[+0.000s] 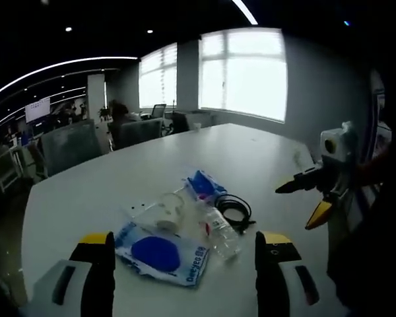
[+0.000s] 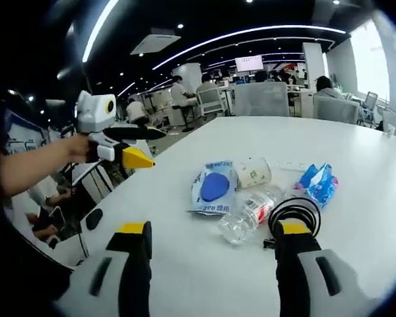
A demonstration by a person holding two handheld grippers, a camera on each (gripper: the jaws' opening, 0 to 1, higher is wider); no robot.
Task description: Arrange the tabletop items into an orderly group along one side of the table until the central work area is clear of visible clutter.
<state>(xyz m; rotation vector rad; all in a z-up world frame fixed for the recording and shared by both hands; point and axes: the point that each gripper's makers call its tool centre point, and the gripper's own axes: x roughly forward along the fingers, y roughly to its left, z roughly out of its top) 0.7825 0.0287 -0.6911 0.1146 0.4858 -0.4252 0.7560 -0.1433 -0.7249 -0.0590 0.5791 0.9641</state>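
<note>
We hold both hand-held grippers, left (image 1: 183, 254) and right (image 2: 212, 244), wide open and empty above the tabletop (image 1: 86, 198), because the blue packet (image 1: 162, 256), clear bottle (image 1: 221, 232), paper cup (image 2: 254, 172), black cable (image 2: 295, 212) and blue wrapper (image 2: 318, 181) lie clustered just ahead, awaiting tidying.

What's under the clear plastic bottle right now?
The bottle lies on its side on the white table, touching the blue-printed packet and the coiled black cable. Anything directly beneath is hidden.
</note>
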